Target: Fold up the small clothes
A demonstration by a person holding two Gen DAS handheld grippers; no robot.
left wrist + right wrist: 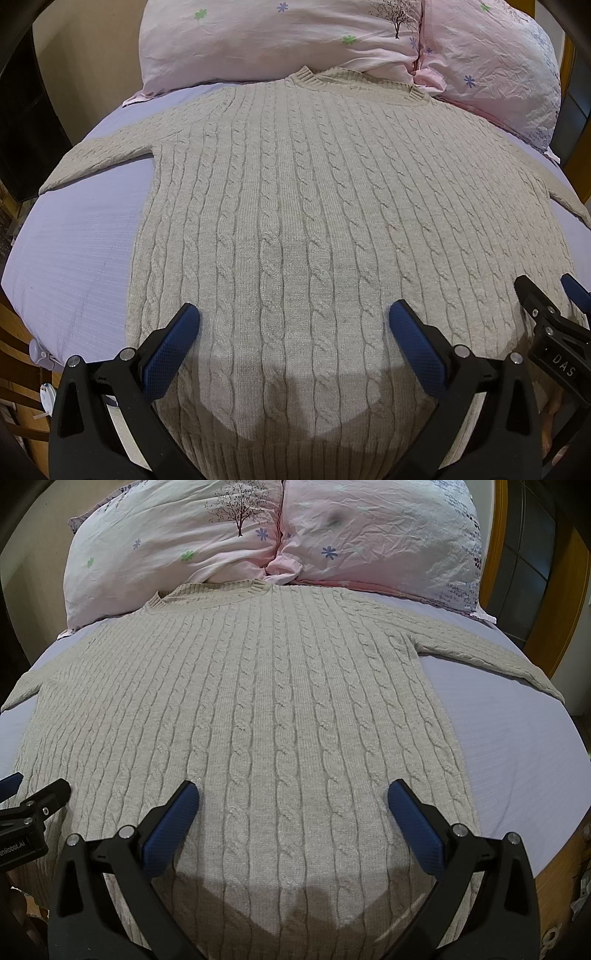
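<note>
Right now both tools are hanging over the near hem of the sweater, side by side, and nothing is being held: the left gripper is spread wide with its blue pads empty above the knit, and the right gripper is standing just as wide apart, also holding nothing. Whether the pads are touching the wool or only hovering over it, I cannot tell. The garment is lying flat and face up on the lilac bed sheet, cable ribs running away from us, so to my eye the spreading-out is done and the folding proper is only starting. Moving up the body, the left sleeve is stretching out over the sheet toward the bed's left edge, and the right sleeve is reaching toward the opposite side. Farthest off, the ribbed collar is lying right at the foot of the two pink pillows. I'd say the next move is calling for each gripper to shift outward to a hem corner or a sleeve, close on a single layer, and carry it in across the body.
</note>
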